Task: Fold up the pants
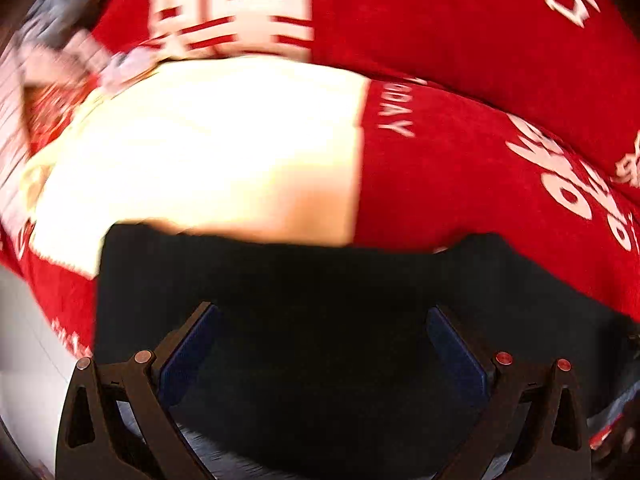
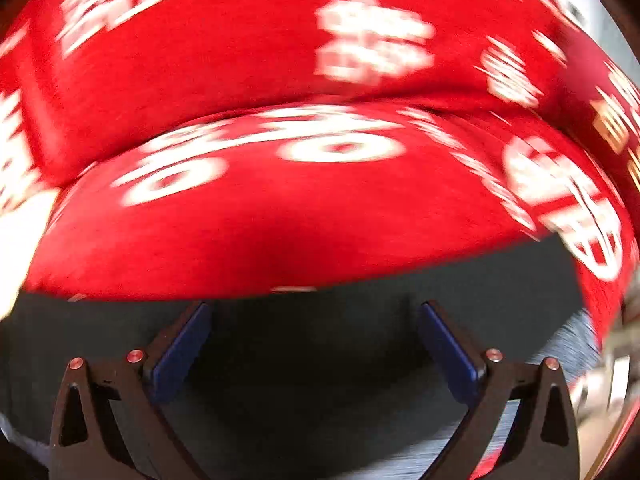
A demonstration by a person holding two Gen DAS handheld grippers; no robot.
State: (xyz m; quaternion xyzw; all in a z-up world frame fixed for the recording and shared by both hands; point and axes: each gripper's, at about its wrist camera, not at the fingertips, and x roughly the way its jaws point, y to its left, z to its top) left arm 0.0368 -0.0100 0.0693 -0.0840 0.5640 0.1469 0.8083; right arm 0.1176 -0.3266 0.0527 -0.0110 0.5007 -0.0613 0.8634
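The pants [image 1: 280,276] are a dark, almost black cloth lying flat on a red bedcover, filling the lower part of both wrist views. My left gripper [image 1: 322,308] hangs over the pants with its blue pads [image 1: 188,356] far apart and nothing pinched between them. In the right wrist view the pants [image 2: 316,364] also lie under my right gripper [image 2: 315,306]. Its jaws stand wide, the blue pads [image 2: 178,354] clear of the cloth. Both views are blurred by motion.
The red cover [image 1: 480,184] with white lettering spreads beyond the pants, and is seen as the red cover [image 2: 280,224] on the right too. A large white patch [image 1: 200,152] lies past the pants' far edge. A pale surface [image 1: 24,340] shows at the lower left.
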